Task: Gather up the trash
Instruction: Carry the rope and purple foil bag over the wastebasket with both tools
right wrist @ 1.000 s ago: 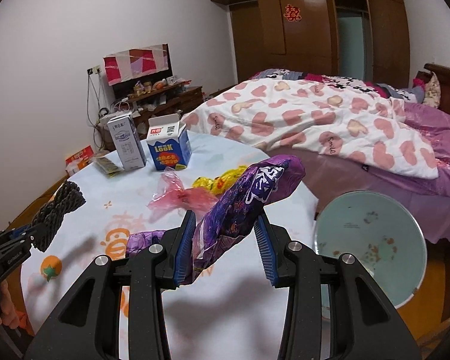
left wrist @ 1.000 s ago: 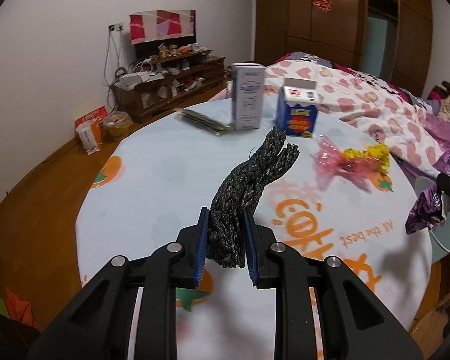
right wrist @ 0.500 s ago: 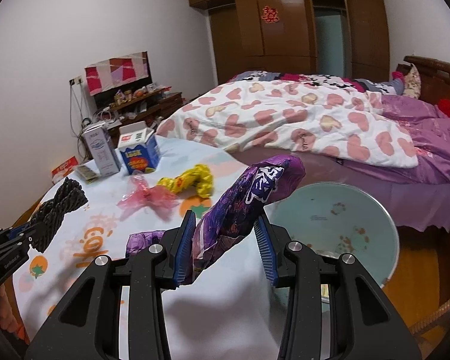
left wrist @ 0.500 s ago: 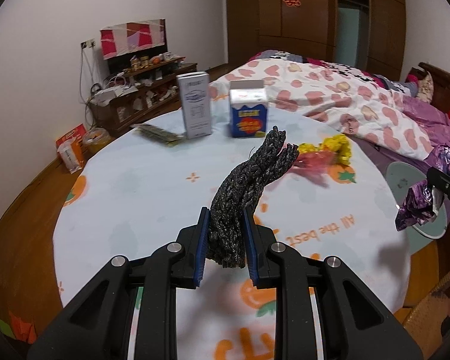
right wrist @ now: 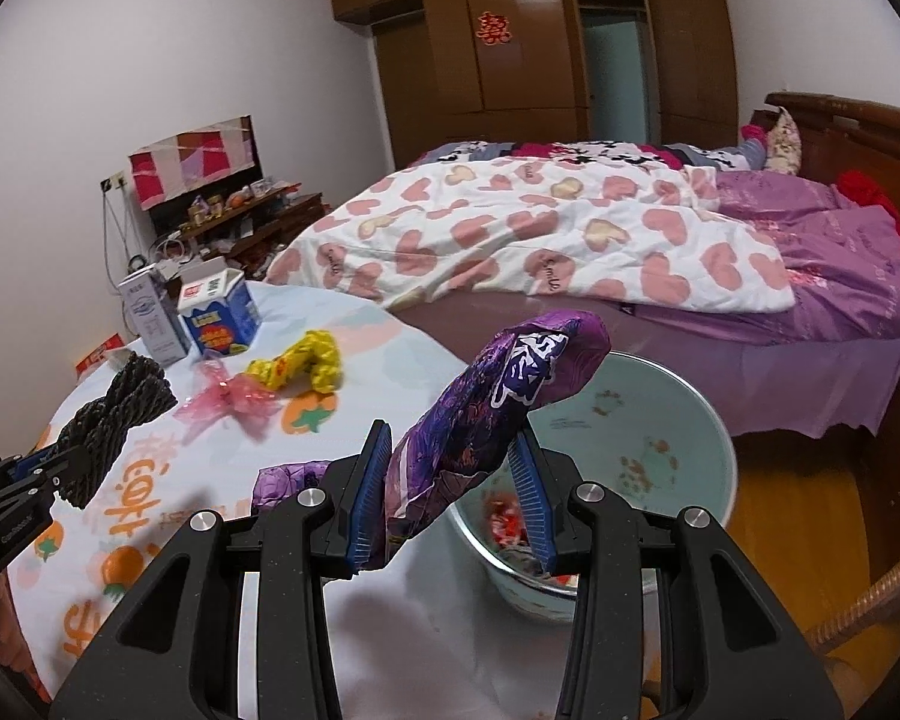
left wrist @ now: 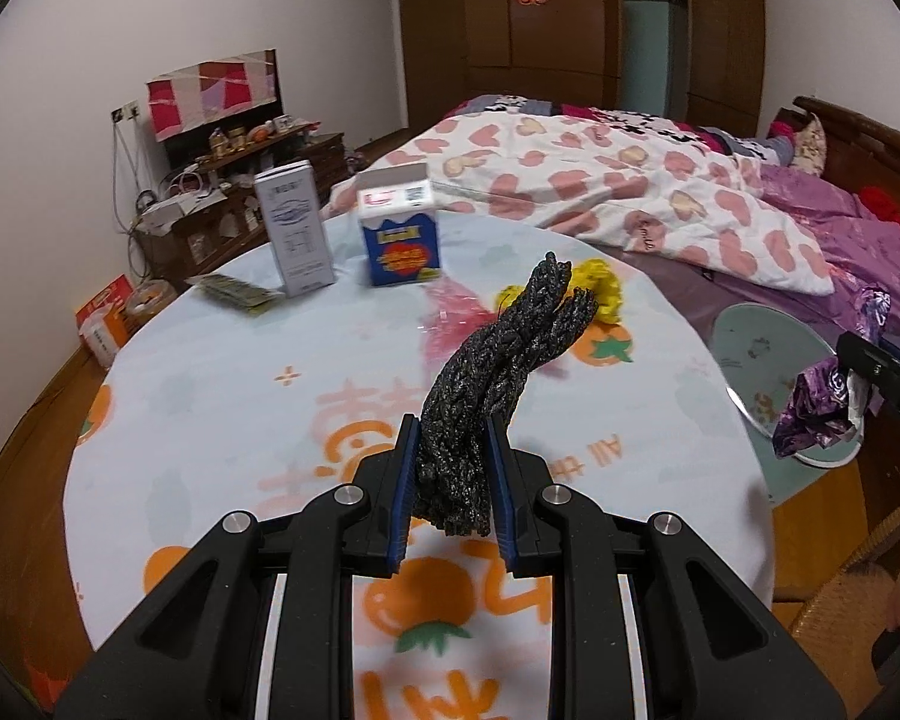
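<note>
Your left claw [left wrist: 451,501] is clamped on a twisted black wrapper [left wrist: 498,384], its blue pads pressing both sides of the lower end while the rest of it juts up and forward over the round table [left wrist: 222,372]. Your right claw [right wrist: 450,495] grips a crumpled purple snack bag [right wrist: 498,396], narrowed onto the bag's middle, with the printed end sticking up past the fingertips and the loose tail hanging out to the left. Just behind the bag, off the table's edge, stands the pale green bin [right wrist: 678,420]; scraps lie at its bottom, and the bag hangs at its near rim.

On the orange-printed tablecloth beyond your claws lie more scraps: a pink plastic wrapper [right wrist: 228,405] and, touching it on the far side, a yellow wrapper [right wrist: 303,363]. Farther back stand a blue carton [left wrist: 401,237] and a tall white carton [left wrist: 294,228] side by side, with a flat greenish packet [left wrist: 234,294] near the white one. Past the table, a bed with a heart-print quilt [right wrist: 540,234] fills the room in front of dark wooden wardrobes [right wrist: 510,54].
</note>
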### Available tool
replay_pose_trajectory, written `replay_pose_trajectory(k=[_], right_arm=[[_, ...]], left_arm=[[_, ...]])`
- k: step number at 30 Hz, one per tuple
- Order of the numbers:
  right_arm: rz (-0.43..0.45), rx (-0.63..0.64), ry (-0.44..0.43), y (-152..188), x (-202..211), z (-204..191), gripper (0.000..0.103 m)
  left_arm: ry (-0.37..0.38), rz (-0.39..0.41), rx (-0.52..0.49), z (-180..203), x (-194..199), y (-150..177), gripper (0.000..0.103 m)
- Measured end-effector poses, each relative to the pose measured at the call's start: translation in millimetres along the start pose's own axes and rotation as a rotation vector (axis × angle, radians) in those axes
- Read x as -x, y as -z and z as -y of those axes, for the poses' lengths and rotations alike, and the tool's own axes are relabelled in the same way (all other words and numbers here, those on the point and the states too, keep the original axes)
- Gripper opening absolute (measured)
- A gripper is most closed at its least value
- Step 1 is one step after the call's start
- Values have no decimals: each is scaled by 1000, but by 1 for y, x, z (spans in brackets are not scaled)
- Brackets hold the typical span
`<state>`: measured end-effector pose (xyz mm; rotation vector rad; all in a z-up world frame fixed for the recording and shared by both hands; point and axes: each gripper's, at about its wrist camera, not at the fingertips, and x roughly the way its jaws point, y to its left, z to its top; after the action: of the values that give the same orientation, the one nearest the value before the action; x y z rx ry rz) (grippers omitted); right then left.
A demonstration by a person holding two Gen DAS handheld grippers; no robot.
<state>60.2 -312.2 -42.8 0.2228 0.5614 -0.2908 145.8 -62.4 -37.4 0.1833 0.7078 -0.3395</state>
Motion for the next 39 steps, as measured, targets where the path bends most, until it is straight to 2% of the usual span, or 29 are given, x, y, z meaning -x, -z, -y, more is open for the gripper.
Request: replay_pose_trajectory(k=[24,39], right_arm=[[1,-77,121,7,2,78,41],[-39,-46,230,8,-32,121,41]], left_arm=[[118,-4,-124,95,-15,-21,22],[206,-54,-173,164,-46,-27,22]])
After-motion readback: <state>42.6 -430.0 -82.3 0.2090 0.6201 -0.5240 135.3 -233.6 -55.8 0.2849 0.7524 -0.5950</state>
